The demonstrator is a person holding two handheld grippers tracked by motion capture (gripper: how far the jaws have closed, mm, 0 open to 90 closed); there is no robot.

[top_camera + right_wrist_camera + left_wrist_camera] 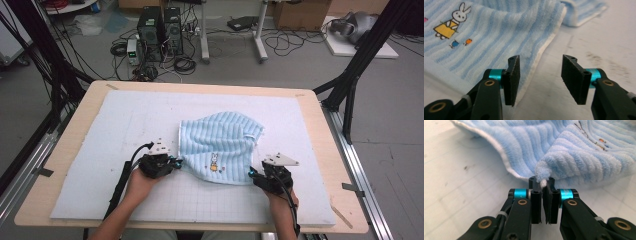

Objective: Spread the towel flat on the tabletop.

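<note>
A light blue striped towel with a small rabbit picture lies rumpled on the pale mat. My left gripper is at the towel's near left corner. In the left gripper view the left gripper is shut on the towel's corner, which bunches up between the pads. My right gripper is at the towel's near right corner. In the right gripper view the right gripper stands open, with the towel's white hem running just inside its left pad; the pads do not press on it.
The pale gridded mat covers most of the wooden table. Black frame legs stand at the table's far corners. Computers and cables sit on the floor beyond the far edge.
</note>
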